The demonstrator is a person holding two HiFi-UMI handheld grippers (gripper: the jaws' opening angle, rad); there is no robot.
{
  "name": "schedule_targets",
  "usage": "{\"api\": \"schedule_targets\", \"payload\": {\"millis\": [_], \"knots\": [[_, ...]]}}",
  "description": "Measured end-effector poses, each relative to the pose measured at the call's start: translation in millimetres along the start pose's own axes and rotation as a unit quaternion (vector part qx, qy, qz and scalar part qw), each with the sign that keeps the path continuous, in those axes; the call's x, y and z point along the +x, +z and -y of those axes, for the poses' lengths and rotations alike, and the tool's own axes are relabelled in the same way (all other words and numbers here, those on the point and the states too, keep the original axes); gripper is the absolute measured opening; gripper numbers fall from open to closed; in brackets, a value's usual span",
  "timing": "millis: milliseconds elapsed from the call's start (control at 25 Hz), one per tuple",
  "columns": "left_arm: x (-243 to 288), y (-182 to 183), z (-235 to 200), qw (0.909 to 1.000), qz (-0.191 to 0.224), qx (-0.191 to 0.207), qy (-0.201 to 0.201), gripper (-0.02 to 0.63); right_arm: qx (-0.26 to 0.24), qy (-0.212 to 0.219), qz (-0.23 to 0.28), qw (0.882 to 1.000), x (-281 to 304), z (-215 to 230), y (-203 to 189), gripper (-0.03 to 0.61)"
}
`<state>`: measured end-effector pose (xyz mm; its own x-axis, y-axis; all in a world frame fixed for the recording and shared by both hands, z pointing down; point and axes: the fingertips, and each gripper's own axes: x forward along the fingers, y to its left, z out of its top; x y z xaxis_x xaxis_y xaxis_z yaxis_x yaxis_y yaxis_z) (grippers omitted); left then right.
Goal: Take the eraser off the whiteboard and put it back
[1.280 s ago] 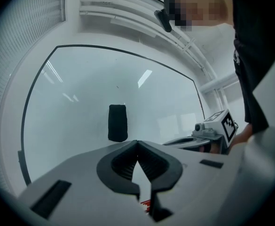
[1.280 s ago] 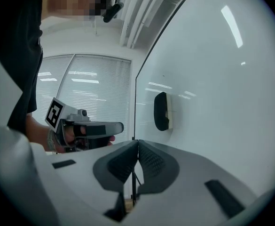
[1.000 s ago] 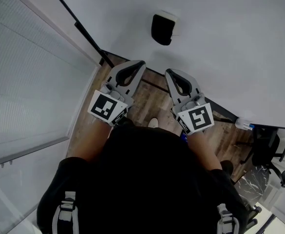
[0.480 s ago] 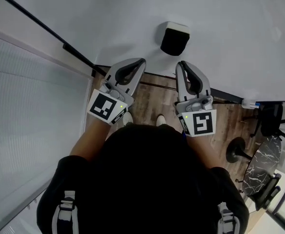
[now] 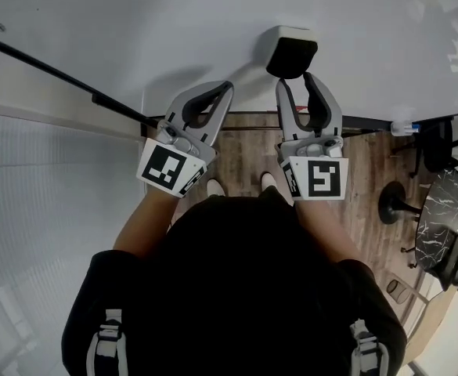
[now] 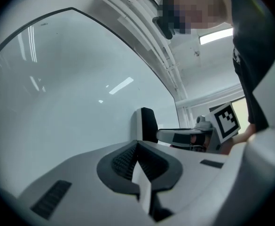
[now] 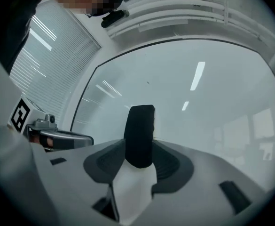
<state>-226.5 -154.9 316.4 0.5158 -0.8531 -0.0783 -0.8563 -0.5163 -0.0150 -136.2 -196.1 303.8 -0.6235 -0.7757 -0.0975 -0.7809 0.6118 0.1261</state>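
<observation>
A black eraser with a white back (image 5: 291,53) sticks to the whiteboard (image 5: 174,22). My right gripper (image 5: 295,82) points at it from just below, and its jaws are opening. In the right gripper view the eraser (image 7: 139,135) stands upright in the gap between the two pads of the right gripper (image 7: 138,150), and neither pad presses on it. My left gripper (image 5: 227,89) is shut with nothing in it, left of the eraser and close to the board. The left gripper view shows the left gripper (image 6: 137,145), with the eraser (image 6: 147,125) and the right gripper (image 6: 184,136) beyond it.
A black frame rail (image 5: 56,77) runs along the whiteboard's left edge, with a frosted wall (image 5: 41,225) beside it. A marker (image 5: 405,128) lies at the board's bottom right. Wooden floor (image 5: 244,147) is below, and office chairs and a dark table (image 5: 440,210) stand to the right.
Both grippers have moved up toward the whiteboard. The right gripper's jaws were shut and now stand apart at the eraser's lower end. The left gripper stays shut.
</observation>
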Motion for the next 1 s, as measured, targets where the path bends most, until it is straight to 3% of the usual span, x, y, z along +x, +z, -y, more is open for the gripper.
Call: {"api": "schedule_targets", "payload": {"millis": [200,320,560,720,1000], "knots": [[-7.0,-3.0,-5.0,0.9995,0.004,-0.011,-0.029,0.000,-0.007,-0.066,-0.003,0.998,13.5,1.8,3.8,0.291],[-11.9,-4.6,-5.7,0.9990,0.005,-0.013,-0.043,0.000,-0.008,-0.096,-0.001,0.995,21.3,2.7,9.0,0.328],[-24.8,-3.6,-11.9,0.9985,0.007,-0.016,-0.053,0.000,-0.008,-0.138,-0.001,0.990,33.0,2.3,14.0,0.318],[-31.3,-2.6,-16.9,0.9984,0.011,-0.018,-0.052,0.000,-0.008,-0.159,-0.004,0.987,35.2,6.1,11.8,0.263],[-39.6,0.8,-15.6,0.9983,0.015,-0.016,-0.053,0.000,-0.002,-0.160,-0.002,0.987,38.2,5.7,11.8,0.232]]}}
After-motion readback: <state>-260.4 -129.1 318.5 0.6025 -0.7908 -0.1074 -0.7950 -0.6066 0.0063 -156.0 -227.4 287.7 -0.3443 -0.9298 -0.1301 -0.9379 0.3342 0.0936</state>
